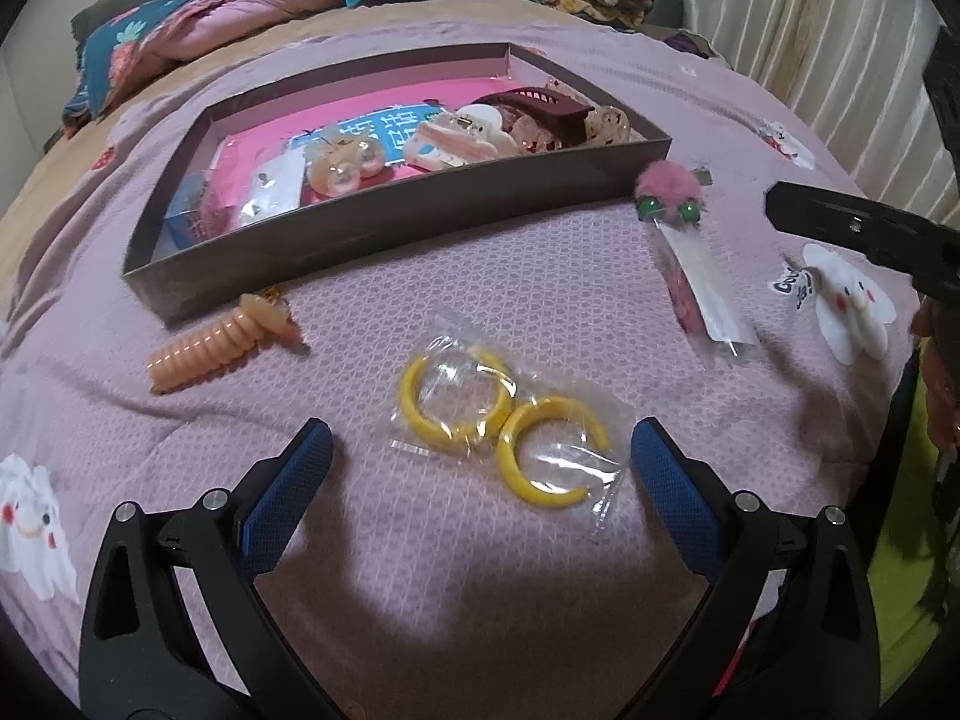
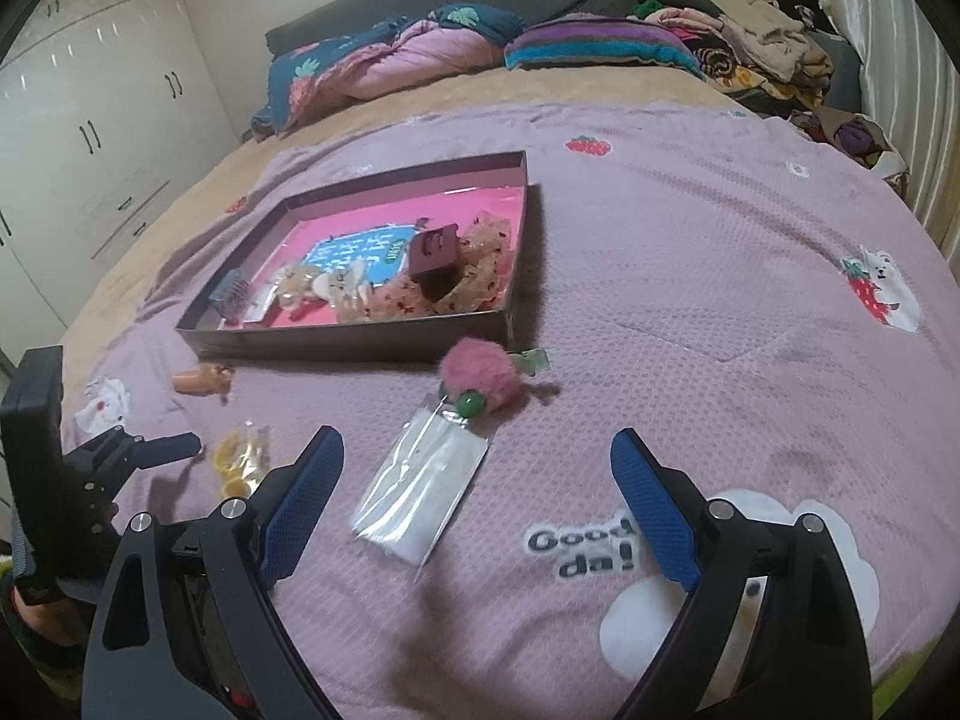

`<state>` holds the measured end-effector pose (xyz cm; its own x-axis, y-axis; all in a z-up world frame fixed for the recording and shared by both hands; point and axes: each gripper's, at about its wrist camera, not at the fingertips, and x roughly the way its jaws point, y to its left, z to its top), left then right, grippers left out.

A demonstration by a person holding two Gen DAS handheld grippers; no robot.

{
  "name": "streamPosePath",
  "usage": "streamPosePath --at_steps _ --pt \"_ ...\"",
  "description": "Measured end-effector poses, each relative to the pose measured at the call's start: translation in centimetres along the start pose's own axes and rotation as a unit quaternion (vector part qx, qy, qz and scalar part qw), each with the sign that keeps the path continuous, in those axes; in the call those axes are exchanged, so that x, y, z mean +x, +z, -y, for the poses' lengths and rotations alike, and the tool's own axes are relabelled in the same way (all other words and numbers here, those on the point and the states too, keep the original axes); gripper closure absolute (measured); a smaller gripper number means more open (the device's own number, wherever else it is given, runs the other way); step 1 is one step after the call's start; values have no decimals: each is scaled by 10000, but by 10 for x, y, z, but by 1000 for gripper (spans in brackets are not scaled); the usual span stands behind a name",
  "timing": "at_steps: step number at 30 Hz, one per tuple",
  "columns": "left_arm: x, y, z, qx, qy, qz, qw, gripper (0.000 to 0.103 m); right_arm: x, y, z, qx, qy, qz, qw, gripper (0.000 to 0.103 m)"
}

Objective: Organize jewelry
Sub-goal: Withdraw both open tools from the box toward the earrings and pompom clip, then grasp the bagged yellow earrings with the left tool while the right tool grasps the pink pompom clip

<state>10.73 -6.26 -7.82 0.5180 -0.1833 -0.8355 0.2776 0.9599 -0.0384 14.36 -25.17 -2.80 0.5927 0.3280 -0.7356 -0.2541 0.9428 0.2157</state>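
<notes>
Yellow hoops [image 1: 501,420]: two of them in a clear crinkled bag, lying flat on the bed's purple blanket [image 1: 540,276], just in front of the left tongs and between their tips.
Box [image 1: 384,240]: shallow and dark, toward the middle of the bed beyond the hoops; it already holds hair clips and other pieces on a pink lining.
Loose pieces: a peach coil hair tie [image 1: 210,348] just outside the box's near wall; a pink fluffy clip [image 1: 666,192] by the box's near right corner; a clear flat packet [image 2: 423,489] just in front of that clip.
Left tongs [image 1: 480,450]: released, spread wide and empty, low over the hoop bag.
Right tongs [image 2: 477,453]: released and empty, spread above the flat packet.
Risk, bag: my guess is that the slick plastic could slide out of a pinch, or only a corner gets caught and the hoops swing.
Risk, bedding: soft blanket may bunch up into the tips on a low grab.
Risk, crowding: both tongs work close together near the bed's front edge and could bump.
</notes>
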Motion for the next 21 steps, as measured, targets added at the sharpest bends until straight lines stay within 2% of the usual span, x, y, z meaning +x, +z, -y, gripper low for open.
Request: streamPosePath --at_steps 5,8,10,11,16,21 --pt "10 3 1 21 -109 -54 9999 13 28 11 6 28 -33 -153 9999 13" --pt "12 6 2 31 -157 -43 9999 20 47 18 10 59 -72 -274 9996 13" --pt "14 8 3 23 -207 -47 9998 29 60 22 15 118 -63 -371 9992 14" --pt "14 9 4 29 -214 -44 9998 29 65 24 17 140 -59 -410 9990 14" --pt "15 10 6 63 -208 -72 9997 33 79 28 19 109 -48 -506 9986 32" --pt "14 13 6 -1 -262 -74 9996 34 81 31 13 -7 191 -530 9984 67"
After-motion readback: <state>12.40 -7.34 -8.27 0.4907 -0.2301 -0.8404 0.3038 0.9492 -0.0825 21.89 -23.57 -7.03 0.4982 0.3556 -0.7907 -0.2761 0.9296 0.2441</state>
